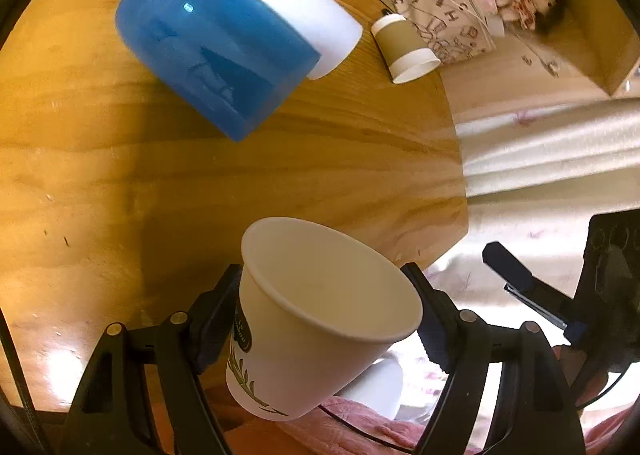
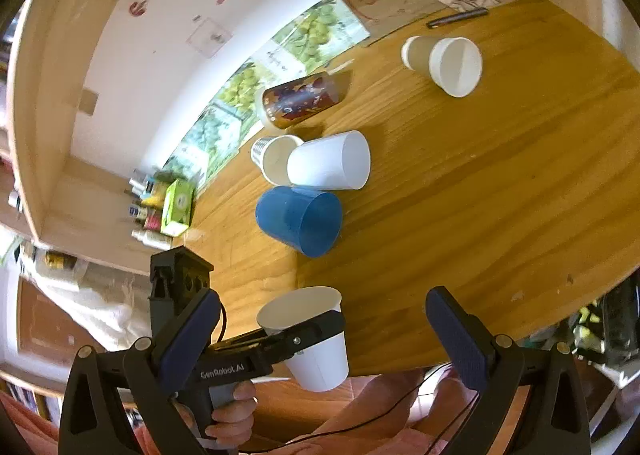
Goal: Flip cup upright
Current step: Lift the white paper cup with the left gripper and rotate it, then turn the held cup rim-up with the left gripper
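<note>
1. The white paper cup point(image 1: 320, 315), printed with a green leaf sprig, sat clamped between the pads of the left gripper point(image 1: 326, 319), mouth tilted up, held over the near edge of the wooden table point(image 1: 280, 175).
2. From the right wrist view the same cup point(image 2: 316, 339) appeared raised off the table edge, with a left gripper finger point(image 2: 308, 329) across its side.
3. The right gripper point(image 2: 320, 335) stood with its jaws wide apart, holding nothing, close beside the left one.
4. Farther out, a blue plastic cup point(image 2: 300, 221) lay on its side on the table, touching a white plastic cup point(image 2: 330, 161) that also lay on its side.
5. A ribbed paper cup point(image 2: 274, 155) lay just behind the white one, and a dark patterned cup point(image 2: 304, 99) lay near the wall.
6. A brown-sleeved paper cup point(image 1: 404, 49) lay on its side, well apart from the others, near a printed fabric bag point(image 1: 444, 11).
</note>
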